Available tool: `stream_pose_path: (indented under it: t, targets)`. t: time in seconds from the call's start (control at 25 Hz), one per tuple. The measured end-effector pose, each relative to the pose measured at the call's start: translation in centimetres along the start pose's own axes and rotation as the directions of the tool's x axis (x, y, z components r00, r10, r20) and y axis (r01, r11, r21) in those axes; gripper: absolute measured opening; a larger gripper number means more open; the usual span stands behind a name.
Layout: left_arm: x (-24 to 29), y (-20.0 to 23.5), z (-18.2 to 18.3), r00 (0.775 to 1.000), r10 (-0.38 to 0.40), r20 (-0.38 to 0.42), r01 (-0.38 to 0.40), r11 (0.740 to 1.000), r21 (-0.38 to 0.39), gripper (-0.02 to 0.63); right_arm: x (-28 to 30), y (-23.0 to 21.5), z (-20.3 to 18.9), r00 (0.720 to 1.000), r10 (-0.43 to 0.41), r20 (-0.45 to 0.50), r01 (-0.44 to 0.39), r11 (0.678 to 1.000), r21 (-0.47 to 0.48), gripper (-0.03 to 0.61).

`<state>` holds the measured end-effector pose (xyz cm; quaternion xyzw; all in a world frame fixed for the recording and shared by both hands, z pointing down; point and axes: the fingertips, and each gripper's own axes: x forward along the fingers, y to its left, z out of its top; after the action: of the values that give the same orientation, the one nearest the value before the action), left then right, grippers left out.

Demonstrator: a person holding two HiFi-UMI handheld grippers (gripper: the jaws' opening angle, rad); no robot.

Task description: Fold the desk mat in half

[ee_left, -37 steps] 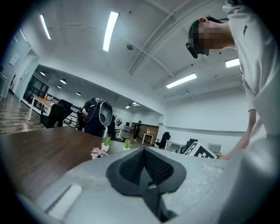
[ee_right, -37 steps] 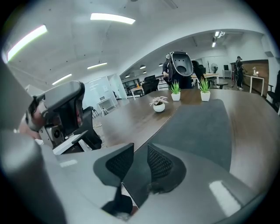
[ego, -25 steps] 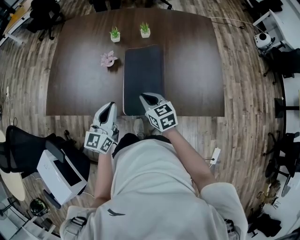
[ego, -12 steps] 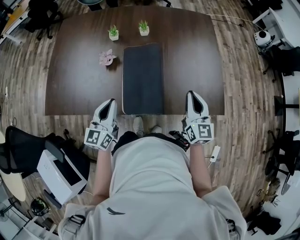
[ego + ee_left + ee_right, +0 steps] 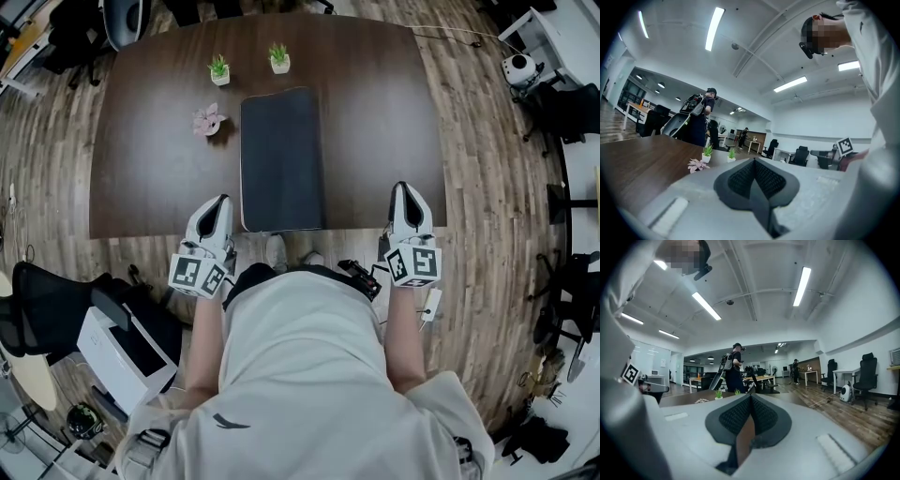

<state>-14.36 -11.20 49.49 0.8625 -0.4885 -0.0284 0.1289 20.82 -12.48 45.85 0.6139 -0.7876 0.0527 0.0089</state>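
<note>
**Jaws.** The left gripper (image 5: 754,171) is clenched, its dark meshed pads meeting along one seam with nothing between them. We read the same of the right gripper (image 5: 749,411).

**Hidden parts.** In both gripper views the gripper's own grey body fills the lower half and covers the near part of the table (image 5: 384,112), so we cannot make out the task's thing there. In the head view a pale shirt (image 5: 309,375) hides the floor straight below the camera. We cannot tell whether either gripper touches the table.

**Surface.** The desk mat (image 5: 281,159) lies flat on the middle of the dark brown table, its long side running away from us and its near end at the table's near edge. It is between the two grippers and apart from both. The left gripper is near its near left corner and the right gripper is well off by the table's near right corner. A pale line edges the mat's left and near sides, and we cannot tell whether it marks doubled layers. Beyond the mat stand a potted plant (image 5: 218,70) and a second potted plant (image 5: 278,58). A pink plant (image 5: 207,120) sits near the mat's far left corner.

**Room.** We see a wood-plank floor (image 5: 478,178), a white cabinet (image 5: 122,352), ceiling light strips (image 5: 801,284), an office chair (image 5: 867,376) and a standing person (image 5: 734,366) beyond the table.
</note>
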Motion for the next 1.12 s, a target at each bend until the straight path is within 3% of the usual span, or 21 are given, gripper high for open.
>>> stream_pose_path:
  t: [0.32, 1.12]
  targets:
    - [-0.5, -0.1, -1.3, 1.000, 0.004, -0.019, -0.004, 1.000, -0.004, 0.005, 0.0, 1.9, -3.2, 0.995, 0.016, -0.095, -0.015, 1.000, 0.011, -0.002]
    - [-1.4, -0.5, -2.1, 0.999, 0.020, -0.027, -0.021, 1.000, -0.014, 0.005, -0.4, 2.2, -3.7, 0.993, 0.033, -0.117, -0.032, 0.999, 0.008, -0.002]
